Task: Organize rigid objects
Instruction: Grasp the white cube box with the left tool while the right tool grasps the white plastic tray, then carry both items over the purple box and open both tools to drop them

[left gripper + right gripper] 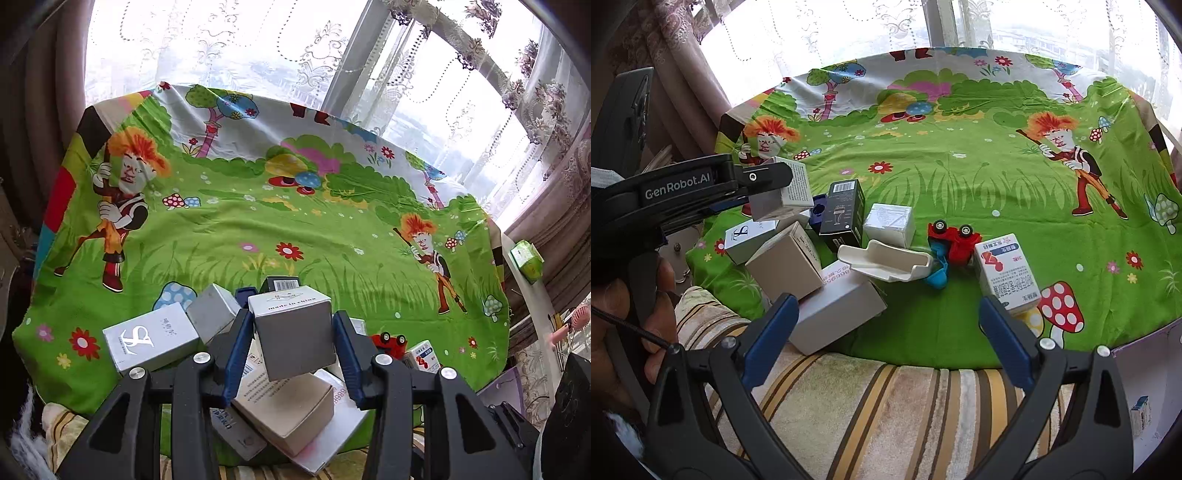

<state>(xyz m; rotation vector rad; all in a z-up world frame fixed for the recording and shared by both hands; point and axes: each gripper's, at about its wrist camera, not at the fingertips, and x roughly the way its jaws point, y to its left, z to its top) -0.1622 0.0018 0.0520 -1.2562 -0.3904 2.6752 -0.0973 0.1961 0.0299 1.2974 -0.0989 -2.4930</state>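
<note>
Left gripper [293, 343] clamped on grey carton [291, 332], lifted clear above the box pile [284, 413] on the green cartoon cloth [258, 229]. Right gripper [886, 325] jaws apart, empty, hovering near side of pile; red toy car [955, 238] beyond. Judgement: carry carton level to bare cloth beyond the pile, lower until seated flat, then release; avoid clipping the black box [842, 210].

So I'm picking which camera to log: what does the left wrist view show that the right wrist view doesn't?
Left wrist only: the "made in china" print on the grey box clamped in the left hand-held gripper, and a green carton off the cloth at the right edge.

Right wrist only: the white tray, and the right hand-held gripper, open and empty.

Both: green cartoon cloth, red toy car, black box.
</note>
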